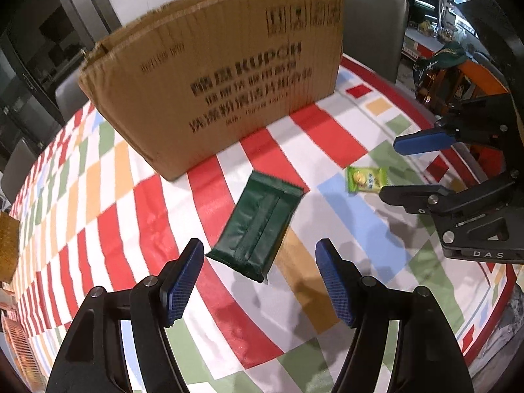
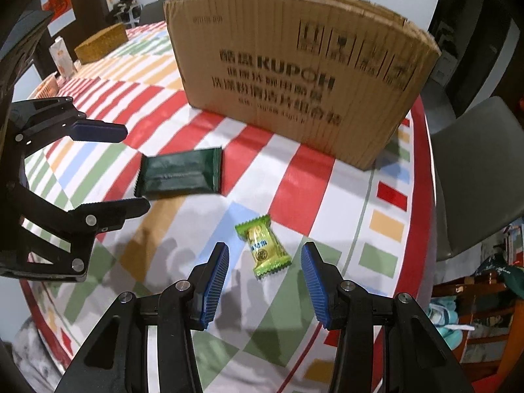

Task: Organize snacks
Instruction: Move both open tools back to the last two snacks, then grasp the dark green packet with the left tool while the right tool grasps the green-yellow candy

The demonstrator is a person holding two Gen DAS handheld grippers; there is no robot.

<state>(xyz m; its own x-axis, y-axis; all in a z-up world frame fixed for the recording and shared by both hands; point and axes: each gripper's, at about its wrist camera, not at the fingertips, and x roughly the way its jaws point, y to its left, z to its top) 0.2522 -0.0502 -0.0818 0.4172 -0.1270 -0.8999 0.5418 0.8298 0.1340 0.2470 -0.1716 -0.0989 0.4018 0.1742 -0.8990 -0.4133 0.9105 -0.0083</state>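
progress: early by the look of it. Two snacks lie loose on the tablecloth (image 1: 344, 137), neither gripped; box interior not visible, so can't tell if anything is already inside.
left to do: judging from the layout, both packets need picking up and putting in the cardboard box (image 1: 222, 78).
dark green packet (image 1: 257, 226): flat on the cloth, seam side up, in front of the box and apart from it. Right ahead of the left gripper (image 1: 258, 281), slightly toward its left finger; near end lies just beyond the fingertips, not between them.
left gripper state: fingers spread wide, nothing held, hovering above the cloth.
light green candy (image 2: 263, 250): small pillow wrapper, flat on the cloth, nearer the table edge than the green packet, well apart from it.
right gripper (image 2: 265, 281): fingers spread, empty. Candy sits between the two blue pads (image 2: 214, 283) in view, roughly centred; whether the pads are down at its level can't tell.
side clutter: yellowish block (image 2: 100, 43) and a carton (image 2: 62, 55) far across the table, not involved.
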